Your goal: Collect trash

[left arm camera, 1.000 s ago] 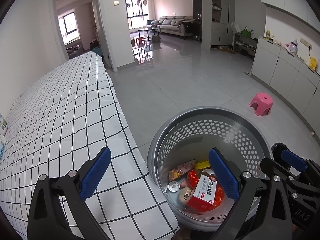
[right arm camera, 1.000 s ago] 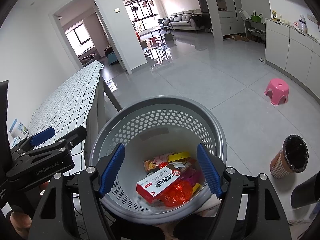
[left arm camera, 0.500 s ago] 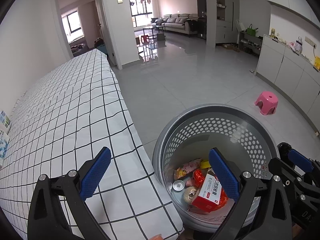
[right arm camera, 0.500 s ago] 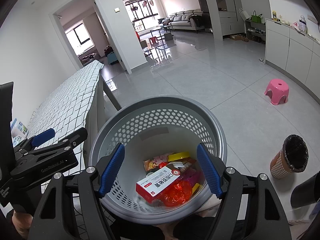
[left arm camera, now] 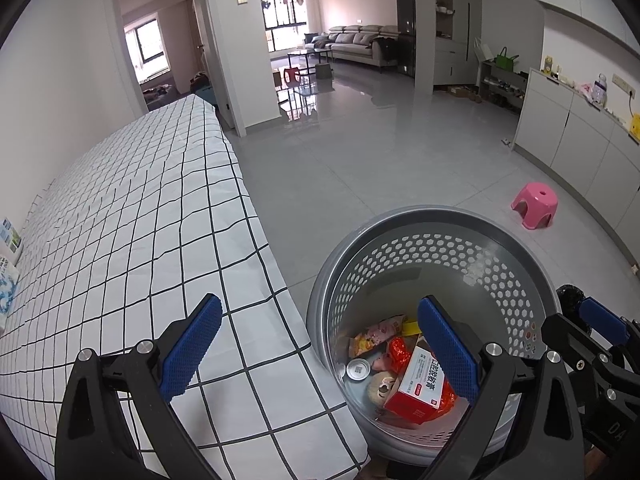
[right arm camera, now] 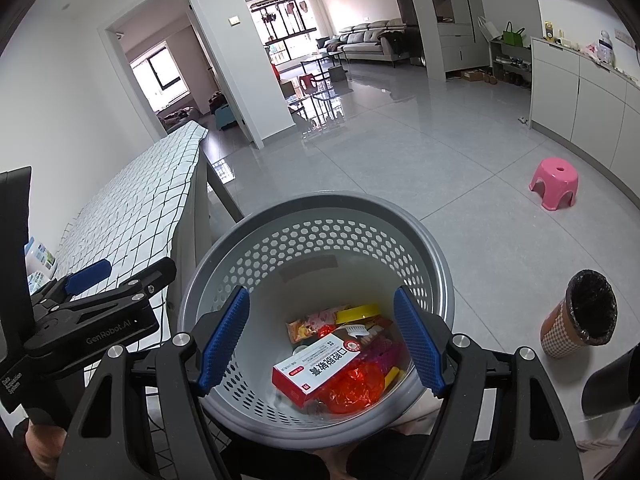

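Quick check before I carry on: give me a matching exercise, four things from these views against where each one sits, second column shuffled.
1. red and white box
2. pink stool
3. checked cloth
4. black-lined bin

A. on the table beside the basket
B. on the floor right of the basket
C. in the grey basket
D. far floor, near the cabinets

Pairs: 1-C, 2-D, 3-A, 4-B

A table [left arm camera: 132, 216] covered with a white cloth of black grid lines runs along the left, from near to far. At its far-left edge lie a few printed packets [left arm camera: 9, 256], too small to read. To the right spreads a glossy grey tiled floor [left arm camera: 360, 168]. On it stand a grey perforated basket [left arm camera: 432, 220] near the table's corner, a pink stool [left arm camera: 535, 205] further right, and a checkered bin with a black liner [right arm camera: 580, 316] at near right.
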`<state>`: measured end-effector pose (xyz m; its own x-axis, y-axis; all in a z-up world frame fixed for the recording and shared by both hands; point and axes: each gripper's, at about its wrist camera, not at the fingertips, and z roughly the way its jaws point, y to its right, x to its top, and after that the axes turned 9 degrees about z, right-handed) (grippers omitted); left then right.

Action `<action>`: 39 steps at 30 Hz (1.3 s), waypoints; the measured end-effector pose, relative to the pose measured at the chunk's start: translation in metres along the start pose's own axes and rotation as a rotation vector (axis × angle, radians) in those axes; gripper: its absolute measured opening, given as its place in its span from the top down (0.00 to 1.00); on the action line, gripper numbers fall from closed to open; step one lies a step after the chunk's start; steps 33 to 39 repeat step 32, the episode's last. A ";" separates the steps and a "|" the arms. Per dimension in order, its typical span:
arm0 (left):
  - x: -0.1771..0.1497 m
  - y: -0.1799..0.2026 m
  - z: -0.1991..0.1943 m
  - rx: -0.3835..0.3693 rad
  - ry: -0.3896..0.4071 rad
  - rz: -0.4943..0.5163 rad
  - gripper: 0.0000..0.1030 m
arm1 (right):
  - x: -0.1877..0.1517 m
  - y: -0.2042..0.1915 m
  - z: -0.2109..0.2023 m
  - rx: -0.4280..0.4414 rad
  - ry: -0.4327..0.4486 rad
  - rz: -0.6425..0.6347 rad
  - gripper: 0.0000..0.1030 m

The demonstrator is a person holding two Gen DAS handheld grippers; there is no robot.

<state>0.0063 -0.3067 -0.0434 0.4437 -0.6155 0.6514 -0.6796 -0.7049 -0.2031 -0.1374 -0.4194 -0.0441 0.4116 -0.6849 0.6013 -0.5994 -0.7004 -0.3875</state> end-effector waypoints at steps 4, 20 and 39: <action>0.000 0.000 0.000 0.000 0.003 0.000 0.06 | 0.000 0.000 0.000 0.000 0.000 0.000 0.31; 0.000 0.004 -0.005 -0.007 0.012 0.017 0.06 | 0.000 0.000 0.000 0.000 -0.001 0.001 0.31; -0.001 0.001 -0.007 -0.005 0.015 0.005 0.06 | 0.001 0.001 -0.001 -0.001 -0.003 0.000 0.31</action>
